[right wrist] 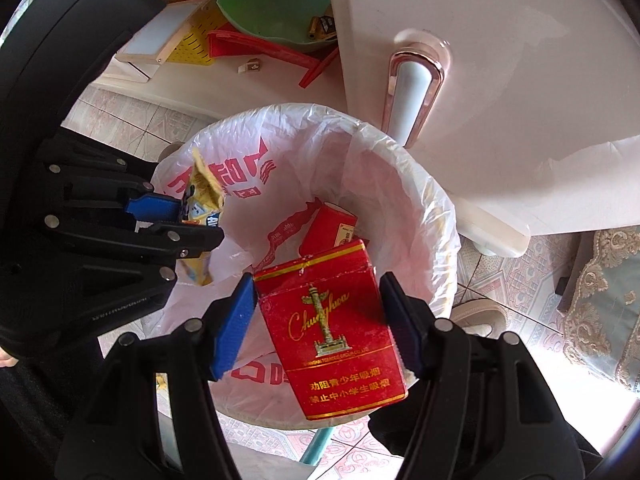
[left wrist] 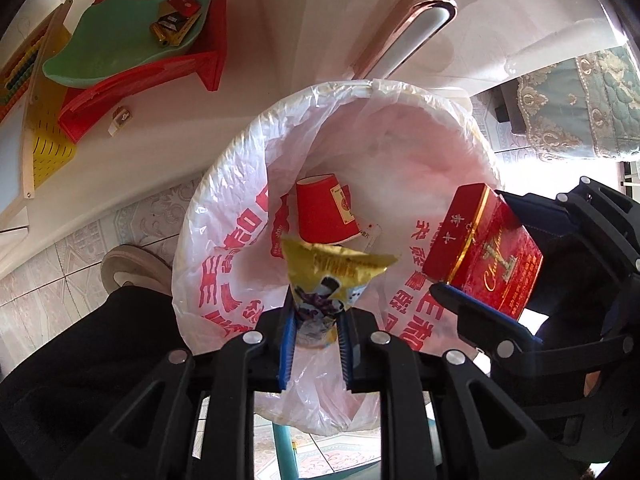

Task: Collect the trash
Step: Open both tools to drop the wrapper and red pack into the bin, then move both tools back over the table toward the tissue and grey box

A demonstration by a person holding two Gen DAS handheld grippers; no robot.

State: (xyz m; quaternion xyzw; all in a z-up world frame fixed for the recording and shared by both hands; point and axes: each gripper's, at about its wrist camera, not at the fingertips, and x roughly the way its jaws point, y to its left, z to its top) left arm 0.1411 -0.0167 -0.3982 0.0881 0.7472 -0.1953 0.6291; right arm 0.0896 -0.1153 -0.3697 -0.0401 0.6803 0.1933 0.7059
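A trash bin lined with a white plastic bag with red print stands on the floor below both grippers. A red paper cup lies inside it. My left gripper is shut on a yellow snack wrapper, held over the bin's opening. My right gripper holds a red cigarette pack between its blue pads, over the bin.
A white table with a red basket holding a green tray and small packs is beyond the bin. A white cabinet door with a handle is close behind it. A shoe rests on the tiled floor.
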